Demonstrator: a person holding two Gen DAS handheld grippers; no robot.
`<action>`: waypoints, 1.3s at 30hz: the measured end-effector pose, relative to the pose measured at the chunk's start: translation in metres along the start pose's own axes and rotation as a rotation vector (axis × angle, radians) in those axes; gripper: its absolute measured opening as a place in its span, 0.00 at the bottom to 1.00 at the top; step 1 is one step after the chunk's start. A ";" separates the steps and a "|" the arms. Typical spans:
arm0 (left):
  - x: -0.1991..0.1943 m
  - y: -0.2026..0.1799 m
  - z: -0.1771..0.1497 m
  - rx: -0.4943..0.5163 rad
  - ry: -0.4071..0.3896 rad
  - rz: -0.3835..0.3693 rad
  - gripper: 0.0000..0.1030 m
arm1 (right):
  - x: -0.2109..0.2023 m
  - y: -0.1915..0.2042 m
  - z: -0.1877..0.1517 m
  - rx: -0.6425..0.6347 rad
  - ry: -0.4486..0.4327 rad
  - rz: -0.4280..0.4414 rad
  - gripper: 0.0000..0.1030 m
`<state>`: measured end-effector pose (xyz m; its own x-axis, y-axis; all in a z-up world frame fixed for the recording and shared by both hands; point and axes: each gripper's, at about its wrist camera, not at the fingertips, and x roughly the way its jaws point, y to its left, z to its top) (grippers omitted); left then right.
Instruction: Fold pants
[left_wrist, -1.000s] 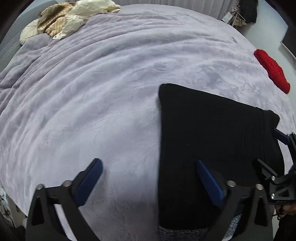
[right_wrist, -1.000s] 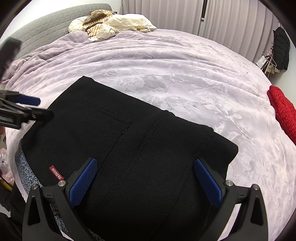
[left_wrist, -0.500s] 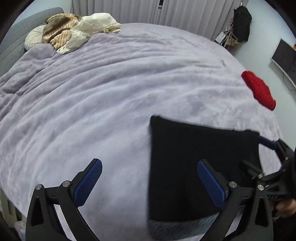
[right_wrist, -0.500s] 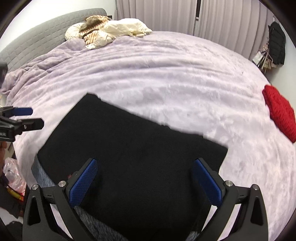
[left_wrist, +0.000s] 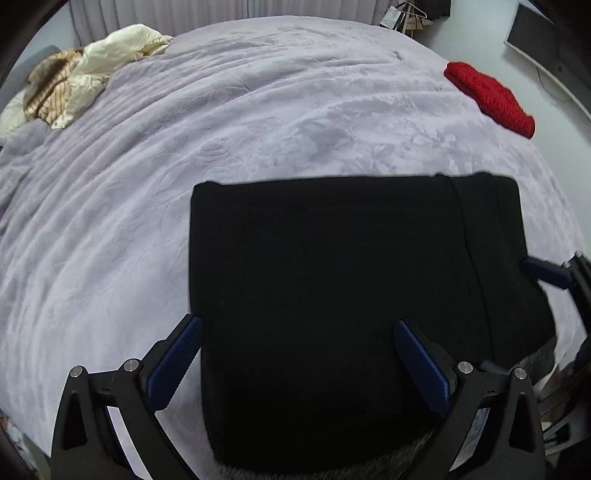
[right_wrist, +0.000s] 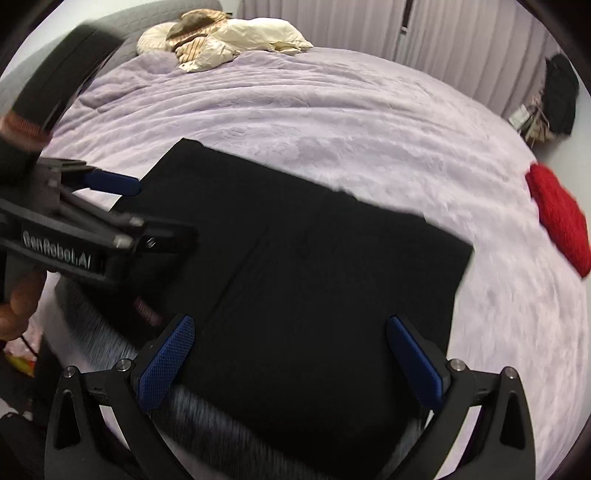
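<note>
Wide lilac bedspread (left_wrist: 258, 122) all around, and well ahead of the left gripper (left_wrist: 299, 363), off to its far right, sits a red knitted item (left_wrist: 491, 99) near the bed's edge. Far ahead to its left, a heap of cream and striped bedding (left_wrist: 74, 85) is bunched at the head of the bed. From the right gripper (right_wrist: 290, 360), the same red knit (right_wrist: 561, 218) shows far right and the cream heap (right_wrist: 229, 40) straight ahead at the far end, with pale curtains (right_wrist: 443, 37) behind. Nothing lies between either gripper and the cloth.

The left gripper is spread wide, blue pads (left_wrist: 175, 363) far apart and nothing between them; its left pad hangs over bare bedspread just beside the cloth's left edge, the right pad over the black fabric. The right gripper is just as wide, empty, both pads (right_wrist: 415, 363) over the cloth. In the right wrist view the left gripper (right_wrist: 122, 206) reaches in from the left over the cloth's near-left corner; contact can't be judged, the picture is blurred.

The black pants (left_wrist: 351, 295) lie folded into a flat block directly under and ahead of both grippers. In the right wrist view the pants (right_wrist: 314, 277) sit turned, one corner pointing ahead-left, a seam running diagonally across. The block looks close to square, so no clear long axis.
</note>
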<state>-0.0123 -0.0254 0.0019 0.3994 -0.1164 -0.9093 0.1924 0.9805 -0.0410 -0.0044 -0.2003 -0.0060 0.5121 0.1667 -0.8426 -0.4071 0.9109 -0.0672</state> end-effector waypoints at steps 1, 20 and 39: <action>-0.006 0.006 -0.009 -0.022 0.010 -0.030 1.00 | -0.004 -0.001 -0.008 0.004 0.001 -0.012 1.00; -0.022 0.054 -0.009 -0.133 -0.007 -0.082 1.00 | -0.025 -0.088 -0.048 0.269 0.002 0.162 1.00; 0.004 0.045 -0.002 -0.161 0.027 -0.181 1.00 | -0.037 -0.103 -0.015 0.315 -0.014 0.221 1.00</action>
<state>-0.0036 0.0185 -0.0044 0.3473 -0.2901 -0.8918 0.1121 0.9570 -0.2677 0.0075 -0.3060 0.0243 0.4489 0.3752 -0.8110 -0.2576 0.9234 0.2846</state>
